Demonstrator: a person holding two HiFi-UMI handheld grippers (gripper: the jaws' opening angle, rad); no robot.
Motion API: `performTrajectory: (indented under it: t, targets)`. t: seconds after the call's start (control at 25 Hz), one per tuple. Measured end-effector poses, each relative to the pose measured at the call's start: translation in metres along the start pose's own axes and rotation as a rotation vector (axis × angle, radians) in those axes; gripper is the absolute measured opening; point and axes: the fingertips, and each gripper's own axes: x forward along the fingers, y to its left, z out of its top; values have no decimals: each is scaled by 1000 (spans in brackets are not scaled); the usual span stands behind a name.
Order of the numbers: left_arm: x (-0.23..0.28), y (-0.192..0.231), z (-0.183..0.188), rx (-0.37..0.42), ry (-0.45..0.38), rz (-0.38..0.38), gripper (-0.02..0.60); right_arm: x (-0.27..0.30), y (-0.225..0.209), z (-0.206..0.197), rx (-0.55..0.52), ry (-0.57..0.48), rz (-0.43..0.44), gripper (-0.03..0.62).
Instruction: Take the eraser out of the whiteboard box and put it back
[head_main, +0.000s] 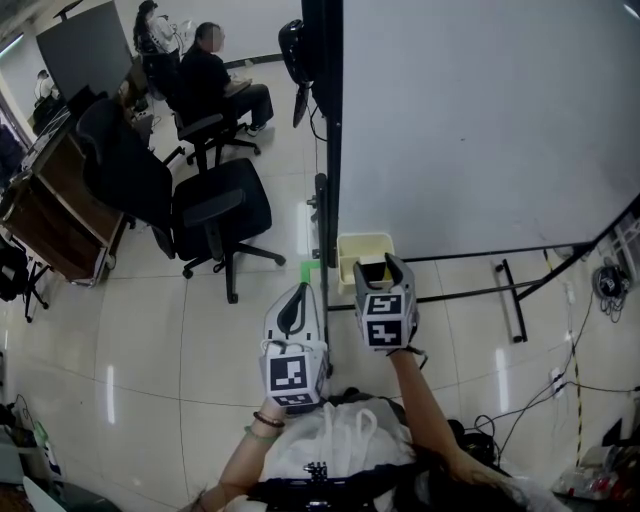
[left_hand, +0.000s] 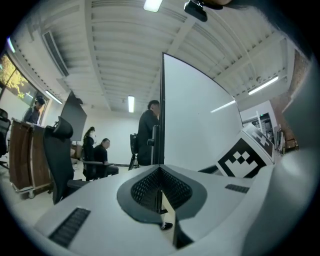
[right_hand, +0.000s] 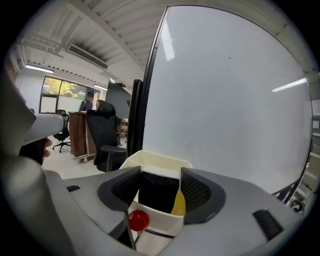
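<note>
The cream whiteboard box (head_main: 362, 242) hangs at the lower left corner of the whiteboard (head_main: 480, 120). A black eraser (head_main: 372, 270) with a white top stands in it, its lower part inside the box (right_hand: 160, 161). My right gripper (head_main: 380, 265) reaches over the box with a jaw on each side of the eraser (right_hand: 157, 195). The right gripper (right_hand: 160, 180) is open, with a thin gap at the right pad. A red ball (right_hand: 138, 219) and something yellow (right_hand: 179, 204) also lie in the box. My left gripper (head_main: 295, 300) hangs shut and empty left of the board's edge (left_hand: 161, 192).
The whiteboard's black stand feet (head_main: 510, 295) and cables (head_main: 600, 285) lie on the floor to the right. Black office chairs (head_main: 215, 215) stand to the left, with a seated person (head_main: 215, 75) and desks (head_main: 55, 215) beyond. A white plastic bag (head_main: 335, 440) hangs at my waist.
</note>
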Motion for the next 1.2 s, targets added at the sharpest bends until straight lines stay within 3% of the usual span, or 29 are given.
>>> performTrajectory:
  t: [0.08,0.2,0.32,0.36,0.4,0.52,0.84,1.04,1.2]
  targets:
    - [0,-2,-3,18,1,-13,2,-6,-1,5,9,-22,7,281]
    - [2,-3,-5,31,4,-24,2,-29,-8,33,37,-137,-4,278]
    - [3,-2,-7,29,6,-21,2,-63,-9,63,60,-259,-8,246]
    - [3,-3,-8,27,7,-20,2,-73,-7,67,71,-276,-3,199]
    - [3,-5,-7,18,9,-23,2,-80,-5,66,85,-282,0,160]
    - [3,-12,-2,-30,11,-23,2,-92,-5,53,121,-282,-7,156]
    - [3,-25,-9,31,13,-80,2,-92,11,29,87,-203,0,143]
    - [3,-27,0,-18,2,-60,2,-86,7,23,118,-196,6,142]
    - [2,-25,-5,29,4,-73,2,-85,5,21,124,-189,11,137]
